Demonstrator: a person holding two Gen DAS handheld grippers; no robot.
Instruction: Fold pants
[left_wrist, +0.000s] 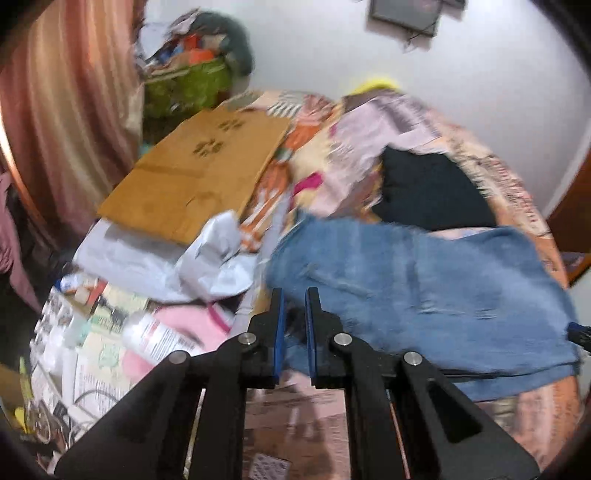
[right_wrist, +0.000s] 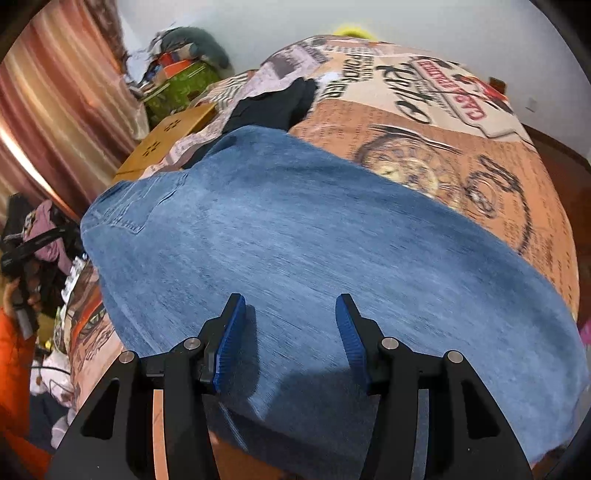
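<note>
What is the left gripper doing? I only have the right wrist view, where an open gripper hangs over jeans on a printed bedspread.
Observer: The left gripper is closed on a bunched edge of the jeans.
Operator: Anything lying near that edge?
Observer: A white bottle lies on its side against a pink cloth, left of that gripper.
Operator: And beyond the bottle?
Observer: A crumpled white bundle sits between it and a cardboard sheet.
</note>
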